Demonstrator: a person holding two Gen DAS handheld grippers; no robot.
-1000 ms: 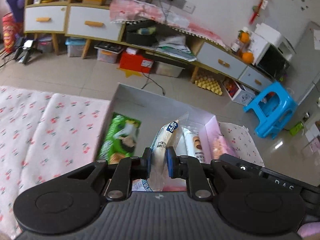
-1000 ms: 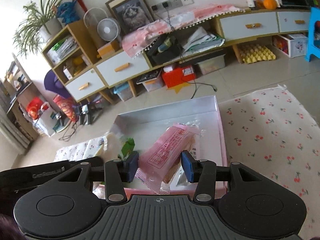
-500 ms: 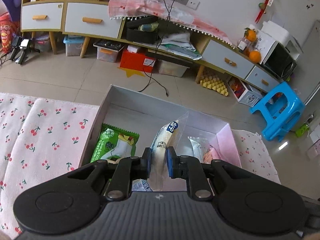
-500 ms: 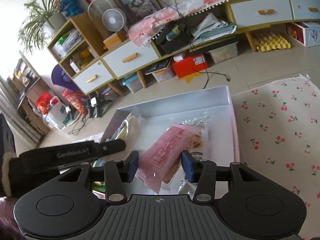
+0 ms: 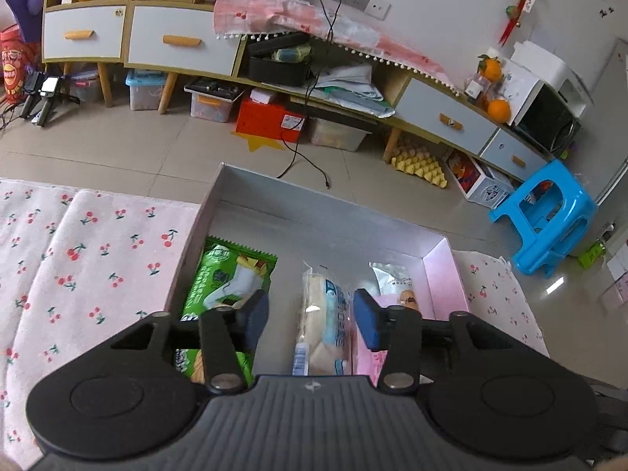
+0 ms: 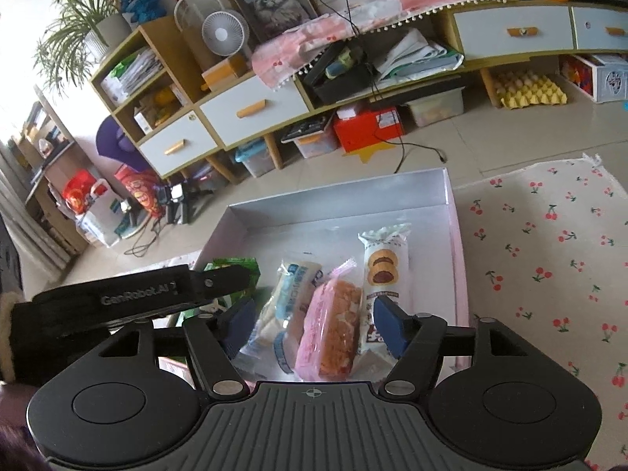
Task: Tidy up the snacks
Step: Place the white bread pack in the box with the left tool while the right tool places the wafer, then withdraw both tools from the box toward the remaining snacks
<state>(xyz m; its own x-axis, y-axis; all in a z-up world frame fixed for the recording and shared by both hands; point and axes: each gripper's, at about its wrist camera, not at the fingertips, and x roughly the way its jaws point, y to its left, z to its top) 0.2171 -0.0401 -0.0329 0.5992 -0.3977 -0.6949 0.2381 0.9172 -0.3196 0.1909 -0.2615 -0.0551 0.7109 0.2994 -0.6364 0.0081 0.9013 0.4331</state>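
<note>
A shallow grey box [image 5: 314, 212] with pink outer sides sits on the cherry-print cloth. In it lie a green snack bag [image 5: 219, 278], a white-and-blue bread pack [image 5: 324, 325], a pink cake pack [image 6: 333, 329] and a white biscuit pack [image 6: 382, 263], side by side. My left gripper [image 5: 312, 320] is open, its jaws either side of the bread pack, not touching it. My right gripper [image 6: 314, 324] is open, its jaws wide around the pink pack, which lies in the box. The left gripper's body [image 6: 129, 298] shows in the right wrist view.
The pink cherry cloth [image 5: 86, 259] spreads left of the box and also right of it [image 6: 549, 243]. Beyond the table's far edge are floor tiles, a low cabinet [image 5: 180, 47] with drawers, a red box [image 5: 271, 117] and a blue stool [image 5: 545, 219].
My left gripper opened and let the bread pack down into the box. My right gripper opened wider and the pink pack now lies flat between bread and biscuit packs.
</note>
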